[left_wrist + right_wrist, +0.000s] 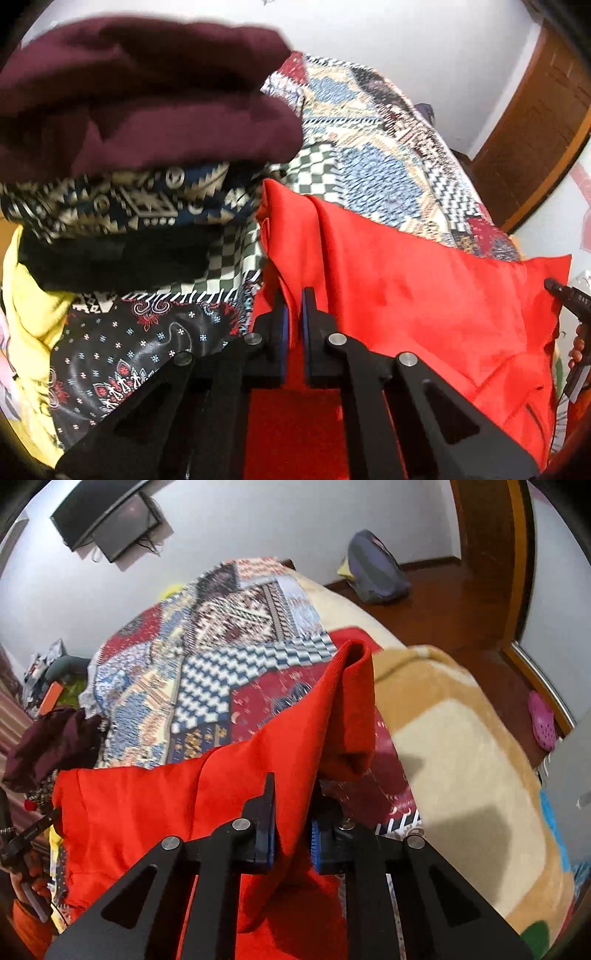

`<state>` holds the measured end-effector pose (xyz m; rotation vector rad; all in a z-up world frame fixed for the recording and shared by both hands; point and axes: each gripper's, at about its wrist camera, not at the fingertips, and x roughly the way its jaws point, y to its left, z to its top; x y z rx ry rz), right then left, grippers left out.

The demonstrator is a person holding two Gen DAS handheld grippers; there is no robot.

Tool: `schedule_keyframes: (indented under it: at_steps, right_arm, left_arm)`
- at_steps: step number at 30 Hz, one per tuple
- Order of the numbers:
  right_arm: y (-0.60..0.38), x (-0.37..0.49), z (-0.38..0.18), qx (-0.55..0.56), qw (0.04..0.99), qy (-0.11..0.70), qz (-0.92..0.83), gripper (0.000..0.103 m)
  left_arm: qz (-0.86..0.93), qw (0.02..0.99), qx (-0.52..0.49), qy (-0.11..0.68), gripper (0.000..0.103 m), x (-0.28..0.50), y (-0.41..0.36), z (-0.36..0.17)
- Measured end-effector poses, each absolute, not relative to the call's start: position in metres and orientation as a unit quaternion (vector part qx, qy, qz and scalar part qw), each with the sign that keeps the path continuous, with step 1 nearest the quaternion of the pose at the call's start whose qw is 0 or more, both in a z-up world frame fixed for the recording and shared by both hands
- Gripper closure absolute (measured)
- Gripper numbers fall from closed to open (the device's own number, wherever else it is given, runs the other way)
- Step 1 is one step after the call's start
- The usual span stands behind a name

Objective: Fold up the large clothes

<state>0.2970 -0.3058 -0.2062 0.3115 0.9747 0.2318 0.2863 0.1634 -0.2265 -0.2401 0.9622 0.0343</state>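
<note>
Both left tongs (294,314) and right tongs (293,812) pinch the rumpled, bright red garment (424,295).

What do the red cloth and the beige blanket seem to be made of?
Red cloth: probably a thin, smooth woven fabric, with a slight sheen and soft folds.
Beige blanket: probably plush fleece, matte and fuzzy, with thick rounded edges.
</note>
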Motion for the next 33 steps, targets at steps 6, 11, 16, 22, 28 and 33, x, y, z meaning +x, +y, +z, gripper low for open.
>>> schedule_keyframes:
  at_steps: [6,11,16,22,28,33]
  right_arm:
    - [-0.299,0.304,-0.181,0.138,0.879,0.441,0.122,0.091]
    - [-0.295,0.325,-0.168,0.123,0.889,0.424,0.119,0.092]
    - [-0.296,0.353,-0.17,0.116,0.892,0.425,0.105,0.092]
    - [-0.302,0.392,-0.193,0.105,0.892,0.436,0.063,0.092]
    - [-0.324,0.402,-0.204,0.092,0.895,0.435,0.017,0.092]
    - [-0.335,0.393,-0.201,0.089,0.891,0.444,0.017,0.092]
  left_arm:
    - [0.01,0.893,-0.097,0.44,0.099,0.288,0.159,-0.191]
    - [0.015,0.897,-0.085,0.434,0.099,0.311,0.155,-0.185]
    - [0.025,0.893,-0.074,0.442,0.099,0.347,0.147,-0.197]
    - [0.045,0.889,-0.064,0.451,0.099,0.397,0.138,-0.213]
    - [0.066,0.872,-0.059,0.481,0.098,0.417,0.145,-0.245]
    - [0.061,0.861,-0.077,0.499,0.095,0.402,0.154,-0.258]
